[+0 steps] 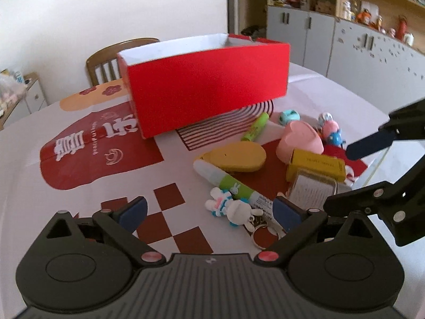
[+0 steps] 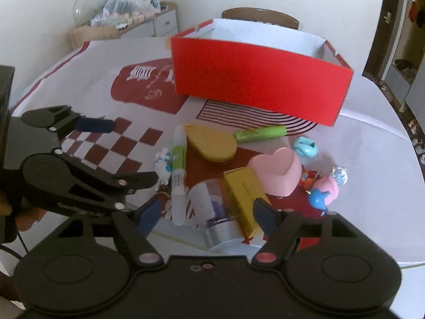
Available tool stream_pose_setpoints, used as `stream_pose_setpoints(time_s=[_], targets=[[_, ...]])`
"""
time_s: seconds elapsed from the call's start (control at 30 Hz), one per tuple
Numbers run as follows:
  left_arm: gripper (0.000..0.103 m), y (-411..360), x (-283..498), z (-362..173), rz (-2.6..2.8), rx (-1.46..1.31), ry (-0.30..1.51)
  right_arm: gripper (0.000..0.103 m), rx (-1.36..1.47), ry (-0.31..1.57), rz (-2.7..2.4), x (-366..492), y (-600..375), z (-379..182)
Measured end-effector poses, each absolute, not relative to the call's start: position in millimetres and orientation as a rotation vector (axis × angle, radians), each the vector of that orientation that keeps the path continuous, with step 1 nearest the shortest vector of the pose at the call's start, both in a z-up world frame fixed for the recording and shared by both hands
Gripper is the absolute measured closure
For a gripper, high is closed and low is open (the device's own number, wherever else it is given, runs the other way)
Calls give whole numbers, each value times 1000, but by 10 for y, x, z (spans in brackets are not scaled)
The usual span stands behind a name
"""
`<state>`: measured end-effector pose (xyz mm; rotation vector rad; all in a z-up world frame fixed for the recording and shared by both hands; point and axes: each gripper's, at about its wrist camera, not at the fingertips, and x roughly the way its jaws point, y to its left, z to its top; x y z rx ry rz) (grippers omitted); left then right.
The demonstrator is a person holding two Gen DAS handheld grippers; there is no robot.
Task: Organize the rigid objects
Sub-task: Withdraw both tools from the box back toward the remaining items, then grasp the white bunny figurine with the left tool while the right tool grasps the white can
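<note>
A red open box (image 1: 207, 87) with a white inside stands at the back of the table; it also shows in the right wrist view (image 2: 260, 79). In front of it lies a pile: a white-and-green glue pen (image 1: 225, 180), a yellow oval case (image 1: 236, 156), a green highlighter (image 1: 255, 127), a pink heart cup (image 1: 300, 141), a yellow box (image 1: 316, 164), a clear jar (image 2: 212, 210), a bunny keychain (image 1: 233, 210) and small toys (image 2: 326, 188). My left gripper (image 1: 209, 212) is open and empty, low over the bunny keychain. My right gripper (image 2: 207, 215) is open and empty, around the jar and yellow box (image 2: 244, 199).
A white tablecloth (image 1: 87, 170) with red patterns covers the round table. A wooden chair (image 1: 106, 61) stands behind the box. Grey cabinets (image 1: 345, 45) and shelves are at the far right. The table edge (image 2: 385, 250) runs close on the right.
</note>
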<state>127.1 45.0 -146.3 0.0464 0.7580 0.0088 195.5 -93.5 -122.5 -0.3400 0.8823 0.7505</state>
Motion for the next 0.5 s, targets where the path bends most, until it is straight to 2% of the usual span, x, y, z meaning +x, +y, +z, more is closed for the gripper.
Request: stream_pose_setpoints(time_s=[0.3,0.4,0.5], targets=[[3,533,1430,-1657,-9,28,805,53,-391,915,750,1997,-866,-1351],[3,536,1455,-1669,-27,29,806,56,-403,921,742,2025,-862,-1389],[12,515,1479,-1692,-68,41,814,56,-409,921,740,2047,-861,-1412]])
